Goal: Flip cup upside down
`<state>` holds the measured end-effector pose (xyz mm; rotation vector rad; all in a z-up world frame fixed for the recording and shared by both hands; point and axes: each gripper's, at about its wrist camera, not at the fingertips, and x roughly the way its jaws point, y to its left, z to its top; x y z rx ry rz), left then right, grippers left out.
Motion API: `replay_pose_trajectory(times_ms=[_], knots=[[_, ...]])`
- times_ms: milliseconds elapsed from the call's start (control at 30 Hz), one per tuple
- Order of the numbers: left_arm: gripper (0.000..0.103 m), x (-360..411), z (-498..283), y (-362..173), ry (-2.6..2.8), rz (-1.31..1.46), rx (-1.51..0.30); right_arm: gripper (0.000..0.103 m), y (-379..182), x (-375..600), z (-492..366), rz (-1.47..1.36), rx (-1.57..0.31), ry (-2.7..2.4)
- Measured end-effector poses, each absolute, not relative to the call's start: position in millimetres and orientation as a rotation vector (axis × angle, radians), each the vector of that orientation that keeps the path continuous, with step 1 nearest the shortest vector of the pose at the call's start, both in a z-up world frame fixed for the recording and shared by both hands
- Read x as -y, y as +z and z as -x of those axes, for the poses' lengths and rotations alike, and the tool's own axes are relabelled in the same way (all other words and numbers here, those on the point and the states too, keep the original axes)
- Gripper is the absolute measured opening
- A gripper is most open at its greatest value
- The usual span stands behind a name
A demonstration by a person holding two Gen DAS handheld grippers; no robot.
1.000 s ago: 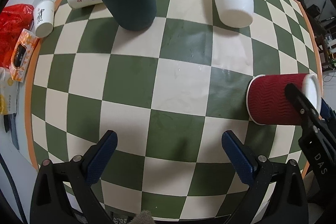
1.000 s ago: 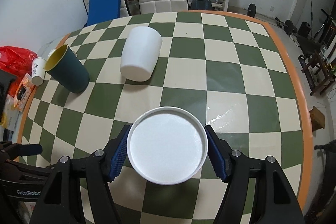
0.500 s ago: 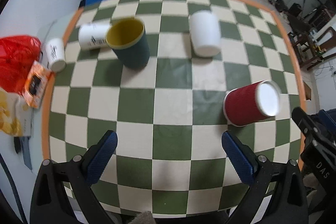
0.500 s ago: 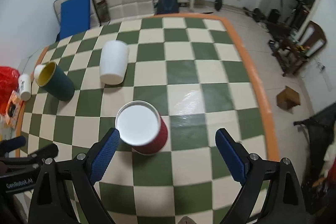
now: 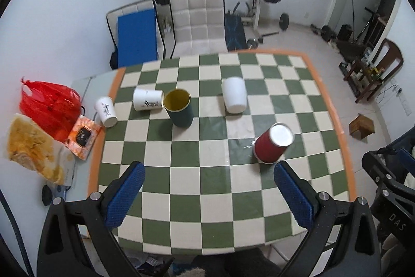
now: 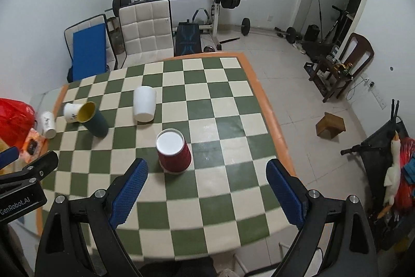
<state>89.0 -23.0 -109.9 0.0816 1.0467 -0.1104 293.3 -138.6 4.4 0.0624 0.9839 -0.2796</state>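
The red ribbed paper cup (image 6: 174,156) stands mouth-down on the checkered table (image 6: 228,204), white base uppermost, on the right-hand part of the cloth and well clear of the orange border. It rests free; neither tool touches it. On that evidence the flip looks done for this cup.

The right gripper (image 6: 206,192) is held above the near edge with its jaws spread wide and nothing between the blue pads (image 6: 128,190). The left gripper (image 5: 211,197) is likewise wide apart and empty, the cup showing just beyond its right-hand finger (image 5: 293,196) in the left wrist view.

Handling judgement: the cup appears to be a light, thin-walled paper item, 1 that would crush under a hard squeeze and tip from a slight knock. The corrugated sleeve should give the pads fair friction. Any further hold is best taken across the mid-wall, on opposite sides, with gentle closing; the rolled rim against the table is the stiffer end.

3 other cups matter nearby: a dark green cup (image 6: 94,121) with a yellow interior standing mouth-up, a white cup (image 6: 144,107) apparently inverted, and a printed white cup (image 5: 147,100) on its side. Whether any of these is also due for flipping cannot be settled here.
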Motion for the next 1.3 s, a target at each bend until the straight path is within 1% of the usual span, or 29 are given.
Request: replay_pose_trajectory(times_ms=[233,333,600,800,1100,1300], knots=[[0.102,23.4,-47.3,-41.8,-0.119,-0.036,-0.984,0.095,84.6,134.8,-234.8,-0.041,-0.911,-0.281],[0.102,29.1,-36.5,-22.4,-0.121,-0.050,-0.963,0.095,112.7,137.2,-218.8,-0.046,-0.895,-0.296],[0.102,37.6,-17.8,3.6,-0.115,-0.046,-0.950,0.095,160.2,147.3,-191.8,-0.048,-0.850,-0.298],[0.102,43.5,-13.4,7.9,-0.113,-0.053,-0.948,0.095,169.0,150.6,-191.2,-0.037,-0.852,-0.275],[0.102,44.8,-10.2,4.5,-0.106,-0.050,-0.973,0.095,157.1,159.8,-200.7,-0.056,-0.896,-0.256],[0.102,44.6,-9.7,4.7,-0.108,-0.050,-0.976,0.097,154.2,162.7,-204.1,-0.063,-0.897,-0.243]])
